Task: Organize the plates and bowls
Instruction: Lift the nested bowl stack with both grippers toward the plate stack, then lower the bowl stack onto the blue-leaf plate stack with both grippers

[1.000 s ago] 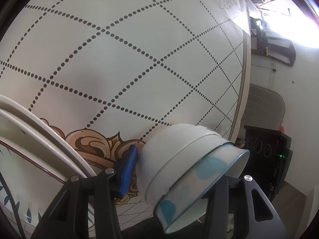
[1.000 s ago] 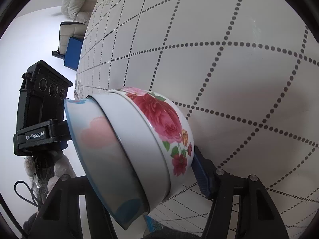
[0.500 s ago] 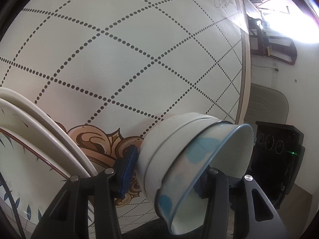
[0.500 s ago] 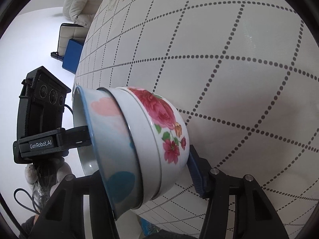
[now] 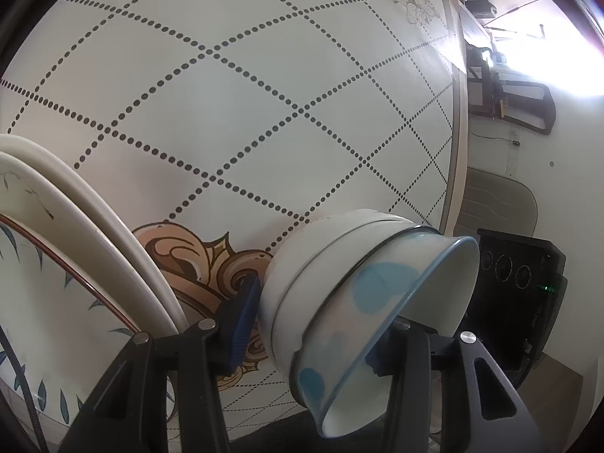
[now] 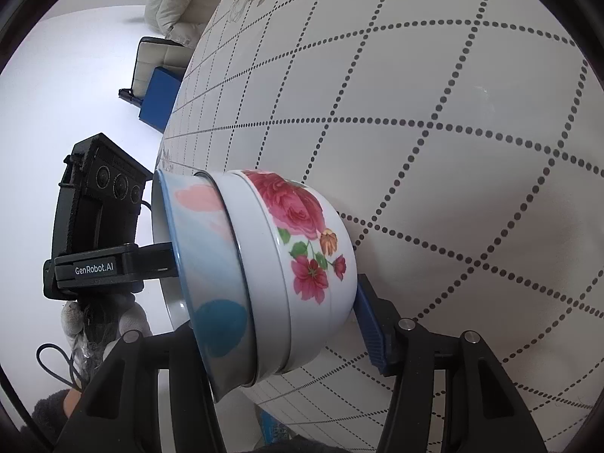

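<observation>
I hold a nested stack of bowls tipped on its side above the worktop, one tool on each side. My left tool clamps the stack across its depth: one blue pad presses the white base, the other finger sits inside the blue-rimmed inner bowl. My right tool grips the same stack, its blue pad against the rose-painted outer bowl; its jaws have just been closing on it. My gloved left hand shows beneath the other tool's body. Stacked plates lie just beside my left tool, on the worktop's edge.
</observation>
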